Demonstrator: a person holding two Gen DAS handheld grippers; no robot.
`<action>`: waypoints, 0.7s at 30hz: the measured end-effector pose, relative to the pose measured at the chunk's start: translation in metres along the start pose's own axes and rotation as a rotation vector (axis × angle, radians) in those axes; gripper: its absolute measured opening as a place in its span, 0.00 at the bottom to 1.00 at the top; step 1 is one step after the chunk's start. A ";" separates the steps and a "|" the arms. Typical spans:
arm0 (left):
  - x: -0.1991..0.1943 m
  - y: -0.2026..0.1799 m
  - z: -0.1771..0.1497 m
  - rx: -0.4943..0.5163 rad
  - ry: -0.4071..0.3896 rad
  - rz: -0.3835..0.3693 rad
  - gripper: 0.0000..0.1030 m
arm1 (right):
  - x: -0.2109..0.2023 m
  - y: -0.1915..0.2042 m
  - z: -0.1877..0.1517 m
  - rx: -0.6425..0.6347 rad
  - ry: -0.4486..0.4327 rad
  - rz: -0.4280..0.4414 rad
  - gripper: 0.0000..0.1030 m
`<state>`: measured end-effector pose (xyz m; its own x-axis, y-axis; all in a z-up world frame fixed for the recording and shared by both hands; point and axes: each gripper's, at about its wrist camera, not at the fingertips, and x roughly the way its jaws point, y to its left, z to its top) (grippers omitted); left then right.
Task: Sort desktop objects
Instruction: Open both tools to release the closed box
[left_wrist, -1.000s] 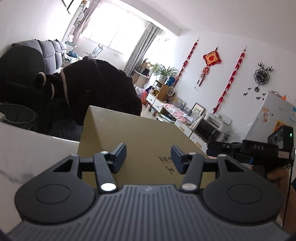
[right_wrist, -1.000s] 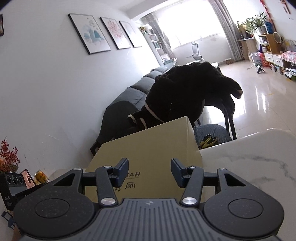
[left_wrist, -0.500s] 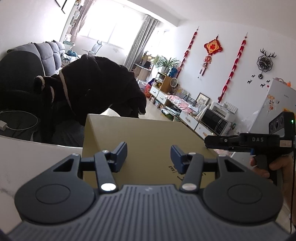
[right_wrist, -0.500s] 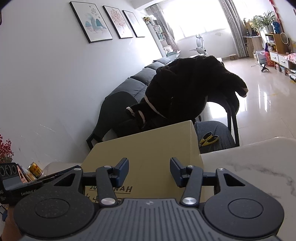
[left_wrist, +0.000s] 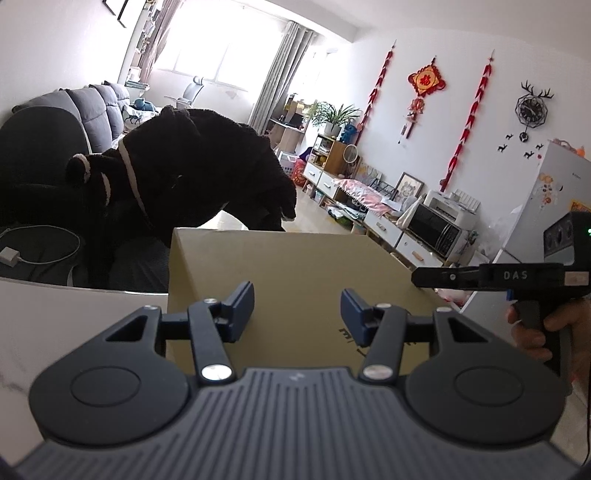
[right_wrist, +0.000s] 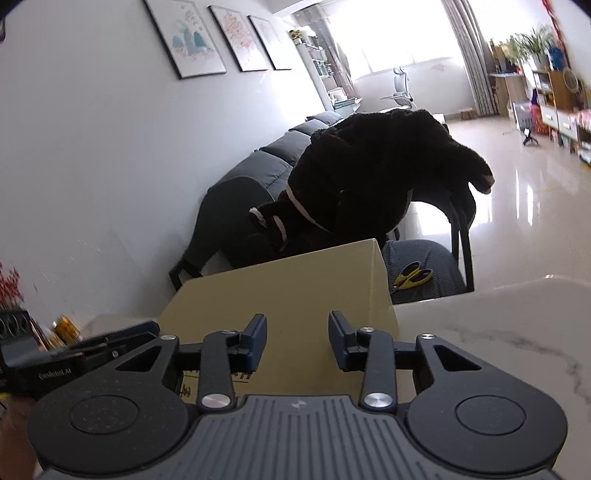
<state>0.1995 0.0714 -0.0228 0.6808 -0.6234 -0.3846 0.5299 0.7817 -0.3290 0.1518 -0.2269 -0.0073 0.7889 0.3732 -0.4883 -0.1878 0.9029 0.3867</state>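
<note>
A closed brown cardboard box (left_wrist: 295, 266) stands on the white marble table (left_wrist: 66, 321). My left gripper (left_wrist: 297, 312) hovers over the box's near top face, open, with nothing between its pads. In the left wrist view my right gripper (left_wrist: 480, 277) reaches in from the right at the box's corner, held by a hand (left_wrist: 561, 325). In the right wrist view the box (right_wrist: 295, 288) fills the middle. My right gripper (right_wrist: 297, 341) is over its top with the jaws closing and nothing pressed between them. My left gripper (right_wrist: 92, 350) shows at the left edge there.
Behind the table a chair carries a black fleece coat (left_wrist: 192, 166), and yellow scissors (right_wrist: 412, 275) lie on its seat. A white charger and cable (left_wrist: 37, 251) rest on the dark sofa. Drink cans (right_wrist: 66, 326) stand at the table's far left. Bare marble table top (right_wrist: 498, 332) spreads to the right.
The right gripper's jaws have narrowed. The left wrist view has rolled a little, so the box top looks more level. The right gripper has shifted slightly beside the box.
</note>
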 end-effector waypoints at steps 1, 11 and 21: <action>0.000 -0.001 0.001 0.001 0.003 0.004 0.50 | 0.000 0.001 0.000 -0.007 0.001 -0.006 0.39; -0.016 -0.038 -0.002 0.093 0.020 0.131 0.71 | -0.025 0.034 -0.011 -0.070 -0.032 -0.105 0.63; -0.051 -0.070 -0.006 0.115 0.015 0.274 0.92 | -0.074 0.061 -0.026 -0.113 -0.093 -0.128 0.81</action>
<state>0.1245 0.0484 0.0150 0.7993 -0.3880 -0.4589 0.3814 0.9176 -0.1118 0.0670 -0.1936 0.0319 0.8604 0.2370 -0.4512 -0.1427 0.9619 0.2331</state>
